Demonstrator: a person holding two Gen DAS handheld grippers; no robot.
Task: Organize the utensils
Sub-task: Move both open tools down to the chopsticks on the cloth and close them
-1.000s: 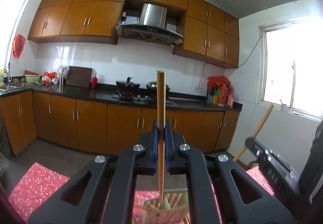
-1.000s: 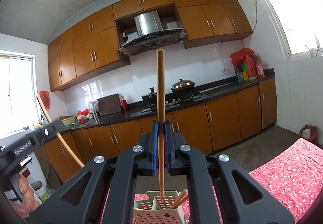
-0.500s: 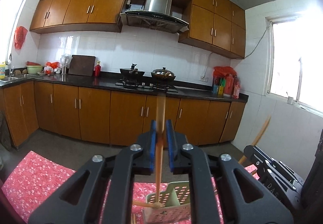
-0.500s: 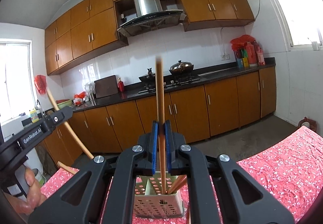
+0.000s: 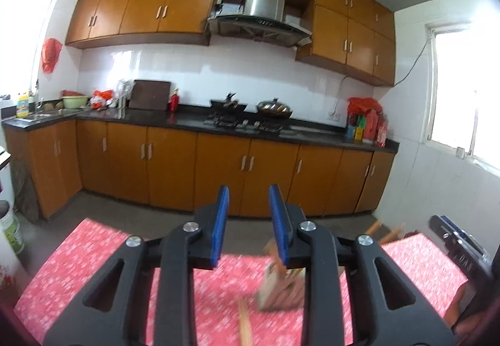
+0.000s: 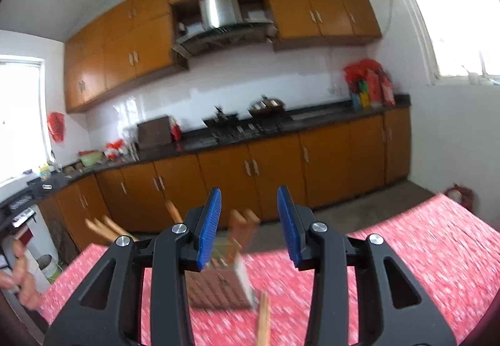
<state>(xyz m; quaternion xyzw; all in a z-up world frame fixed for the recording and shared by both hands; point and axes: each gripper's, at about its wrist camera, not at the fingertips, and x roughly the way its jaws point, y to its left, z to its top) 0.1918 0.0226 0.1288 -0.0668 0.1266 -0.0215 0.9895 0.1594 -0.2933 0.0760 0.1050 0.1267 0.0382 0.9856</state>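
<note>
Both chopsticks that stood clamped upright between the jaws a second ago are gone from them; the cameras have also dipped, so the red floral tablecloth (image 5: 93,255) fills more of each view. The left gripper (image 5: 248,221) has its blue pads apart and opening, with nothing between them; the right gripper (image 6: 250,221) is likewise spreading and empty.

The perforated utensil basket (image 6: 218,286) stands on the cloth near its middle, blurred, with brown chopstick ends (image 6: 243,218) poking above its rim. One loose stick (image 6: 264,318) lies on the cloth just beside the basket toward the near edge; whether it touches the basket I cannot tell.

To finish the release well, I would let the jaws open fully before drawing back, pull away along the line of the fingers so the pads do not snag the standing sticks, and then check for strays outside the basket.

The right wrist view shows the basket almost centred between the fingers, plus more stick ends (image 6: 103,229) and a person's hand (image 6: 18,280) at the left border. The left wrist view instead shows the basket (image 5: 281,293) off to the right behind a finger, another stick (image 5: 245,327) at the near edge, and the other gripper's body (image 5: 459,246) over the cloth's right edge.
</note>
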